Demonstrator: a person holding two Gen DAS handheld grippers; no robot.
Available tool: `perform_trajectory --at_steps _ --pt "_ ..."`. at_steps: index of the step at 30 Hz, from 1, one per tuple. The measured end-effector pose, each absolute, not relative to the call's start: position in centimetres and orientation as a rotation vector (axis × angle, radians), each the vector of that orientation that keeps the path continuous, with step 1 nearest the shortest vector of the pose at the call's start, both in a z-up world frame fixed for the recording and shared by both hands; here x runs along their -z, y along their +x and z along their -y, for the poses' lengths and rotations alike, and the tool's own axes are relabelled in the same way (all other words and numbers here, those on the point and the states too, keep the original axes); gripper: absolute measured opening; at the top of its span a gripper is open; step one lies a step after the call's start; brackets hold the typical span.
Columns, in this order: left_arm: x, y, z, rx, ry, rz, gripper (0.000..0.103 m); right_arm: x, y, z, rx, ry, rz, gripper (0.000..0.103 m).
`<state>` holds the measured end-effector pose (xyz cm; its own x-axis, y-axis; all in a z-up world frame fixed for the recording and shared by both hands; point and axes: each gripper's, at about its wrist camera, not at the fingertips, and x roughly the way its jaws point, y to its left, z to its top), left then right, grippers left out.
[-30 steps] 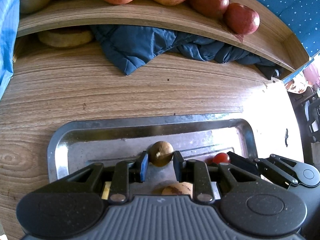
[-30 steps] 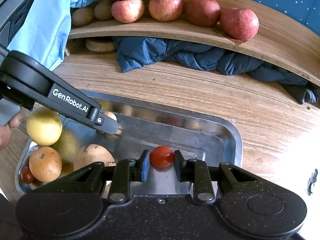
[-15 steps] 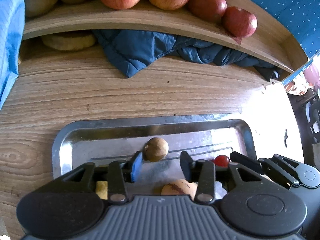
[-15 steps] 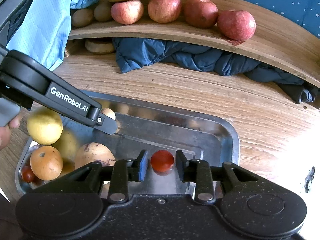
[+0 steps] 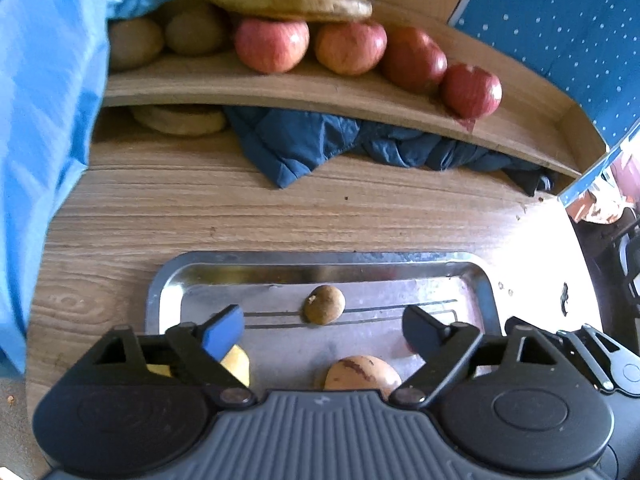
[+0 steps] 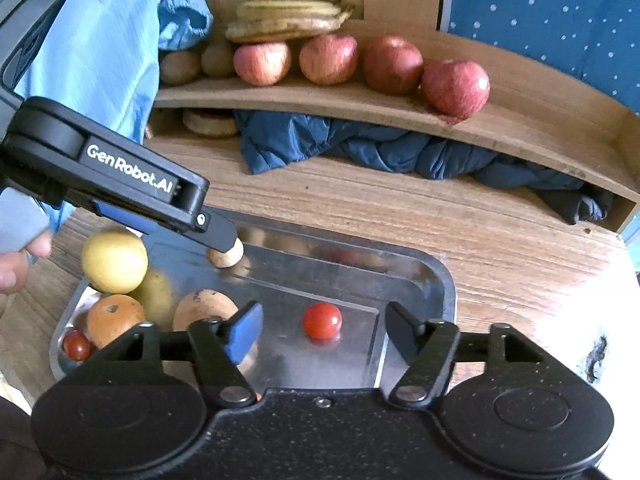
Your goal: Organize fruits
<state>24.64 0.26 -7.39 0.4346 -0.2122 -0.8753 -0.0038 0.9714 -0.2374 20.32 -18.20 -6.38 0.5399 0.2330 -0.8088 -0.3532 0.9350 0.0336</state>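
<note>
at the far left hangs a blue sheet [image 6: 100,52], with a person's hand [image 6: 18,258] below it gripping the left gripper [image 5: 322,330]. its jaws are opening, already wide, with nothing between the pads; a small brown fruit [image 5: 324,304] lies loose on the steel tray [image 5: 320,258] just ahead of them, touching neither finger. seen from the right wrist, one black finger of that gripper crosses over this fruit. in the tray's left end are a yellow pear [image 6: 114,260], an orange [image 6: 114,318], a tan fruit [image 6: 204,306] beside it and a small tomato [image 6: 76,346] in the corner. further right, a second tomato [image 6: 322,320] sits alone on the tray floor, in the gap of the right gripper [image 6: 324,338], whose jaws are opening too; both pads stand clear of it, so nothing is held. the tray rests on a wooden table [image 6: 500,264], sunlit at its right edge. behind it a dark blue jacket [image 6: 380,148] is stuffed under a curved shelf [image 6: 360,108]. on the shelf, left to right: two kiwis [image 6: 180,66], bananas [image 6: 288,16] stacked above, then four red apples [image 6: 392,64] in a row. a dotted blue panel [image 6: 560,12] fills the right background.
</note>
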Motion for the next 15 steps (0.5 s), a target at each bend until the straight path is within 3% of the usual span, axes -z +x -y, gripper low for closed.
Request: perform_trajectory --at_steps 2,11,15 --pt "6.9 23.9 -0.3 0.104 -0.212 -1.1 0.1 5.9 19.7 18.5 -0.353 -0.139 -0.921 0.078" --pt "5.1 19.5 -1.0 0.011 -0.228 -1.004 0.102 3.8 16.7 19.7 -0.371 -0.131 -0.847 0.094" --pt "5.0 17.4 -1.4 -0.027 -0.223 -0.985 0.102 3.0 15.2 20.1 -0.386 -0.11 -0.814 0.096"
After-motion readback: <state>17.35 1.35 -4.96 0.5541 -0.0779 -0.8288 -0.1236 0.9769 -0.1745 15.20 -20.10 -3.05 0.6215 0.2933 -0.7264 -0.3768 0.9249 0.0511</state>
